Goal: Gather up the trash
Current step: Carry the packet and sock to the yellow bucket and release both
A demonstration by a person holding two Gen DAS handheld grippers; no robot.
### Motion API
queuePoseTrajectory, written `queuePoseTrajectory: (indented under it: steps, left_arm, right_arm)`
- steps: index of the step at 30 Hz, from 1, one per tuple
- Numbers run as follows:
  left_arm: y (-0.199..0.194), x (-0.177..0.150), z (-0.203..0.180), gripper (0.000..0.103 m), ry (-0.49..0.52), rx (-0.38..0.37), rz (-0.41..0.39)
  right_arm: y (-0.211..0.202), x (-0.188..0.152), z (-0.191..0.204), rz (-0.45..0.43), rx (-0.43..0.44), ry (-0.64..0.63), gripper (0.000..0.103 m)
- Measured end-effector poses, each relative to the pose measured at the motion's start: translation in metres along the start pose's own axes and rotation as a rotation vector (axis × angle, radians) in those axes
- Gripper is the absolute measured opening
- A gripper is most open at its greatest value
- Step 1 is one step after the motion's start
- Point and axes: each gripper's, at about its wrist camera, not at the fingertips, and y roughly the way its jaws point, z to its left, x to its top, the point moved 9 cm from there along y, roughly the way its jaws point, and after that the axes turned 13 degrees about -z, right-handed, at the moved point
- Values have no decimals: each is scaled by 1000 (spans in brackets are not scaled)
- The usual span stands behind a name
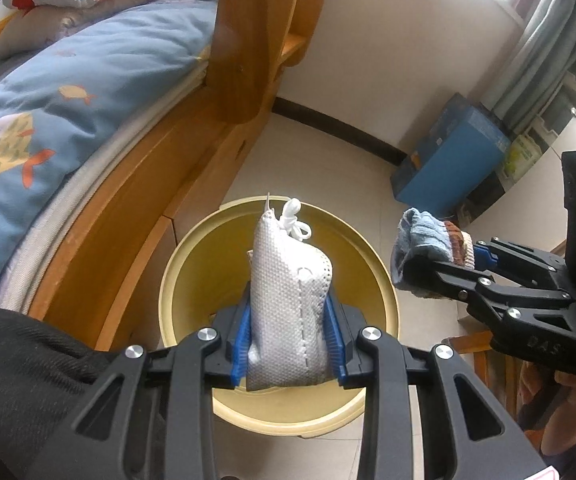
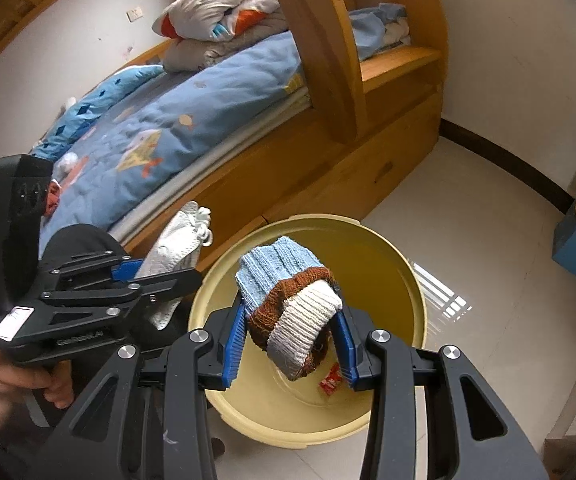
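A yellow round bin (image 1: 379, 280) (image 2: 403, 276) stands on the floor beside the bed. My left gripper (image 1: 289, 344) is shut on a white mesh pouch (image 1: 291, 292) with a knotted white cord, held upright over the bin's mouth. In the right wrist view the same left gripper (image 2: 160, 280) and white mesh pouch (image 2: 176, 248) hang at the bin's left rim. My right gripper (image 2: 289, 340) is shut on a rolled sock (image 2: 291, 304), light blue, brown and white, above the bin. The right gripper (image 1: 439, 268) with its rolled sock (image 1: 427, 240) sits just past the bin's right rim. A small red scrap (image 2: 329, 382) lies inside the bin.
A wooden bed frame (image 1: 140, 208) with a blue fish-print quilt (image 1: 68, 120) runs along the left. A blue box (image 1: 455, 164) stands by the wall under grey curtains (image 1: 543, 52). Light floor tiles (image 2: 487, 216) surround the bin. A hand (image 2: 4, 380) grips the left tool.
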Motion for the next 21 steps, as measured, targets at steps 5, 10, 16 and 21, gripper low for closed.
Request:
queuePoseTrajectory:
  steps: [5, 10, 16, 21]
  left_arm:
    - [4, -2, 1, 32, -12, -6, 14]
    - [5, -3, -1, 32, -1, -10, 21]
    - [8, -6, -2, 32, 4, -16, 36]
    - [8, -6, -1, 36, 2, -20, 39]
  right_arm:
    - [1, -1, 0, 12, 8, -8, 38]
    - [3, -2, 3, 22, 10, -22, 38]
    - [6, -5, 6, 41, 9, -40, 38]
    - [7, -5, 4, 51, -1, -48, 43]
